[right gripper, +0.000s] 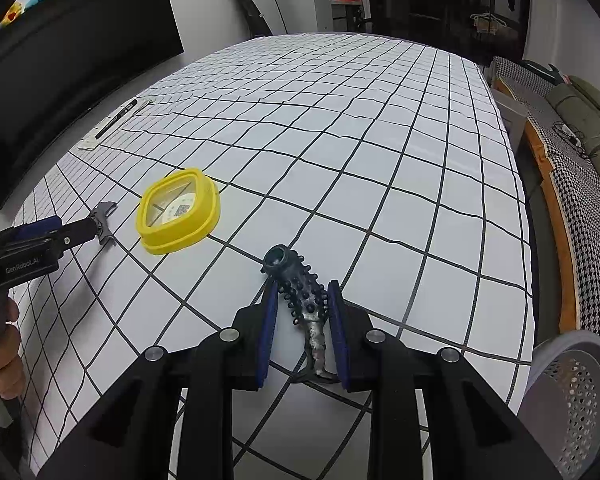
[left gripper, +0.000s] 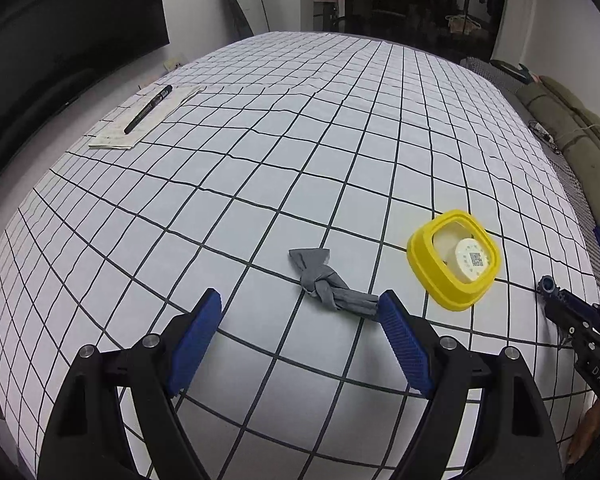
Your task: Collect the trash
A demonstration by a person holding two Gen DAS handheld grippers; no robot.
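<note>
A grey knotted rag (left gripper: 327, 284) lies on the checked tablecloth (left gripper: 260, 184), just past my left gripper (left gripper: 299, 295). That gripper is open, and the rag's near end sits by the tip of the right-hand finger (left gripper: 396, 320). My right gripper (right gripper: 303, 285) is shut on a dark studded rubber tube (right gripper: 296, 280), whose open end points away over the cloth. The right wrist view shows the left gripper (right gripper: 94, 230) from the side at the rag (right gripper: 106, 214). At the left wrist view's right edge are the right gripper (left gripper: 560, 300) and the tube's tip (left gripper: 547, 284).
A yellow container (left gripper: 454, 258) with a white round item inside stands right of the rag, also visible as the yellow container (right gripper: 180, 210). A pen (left gripper: 148, 108) lies on paper (left gripper: 120, 136) far left. A grey perforated basket (right gripper: 572, 392) is off the table's near right. A hand (right gripper: 4, 340) holds the left gripper.
</note>
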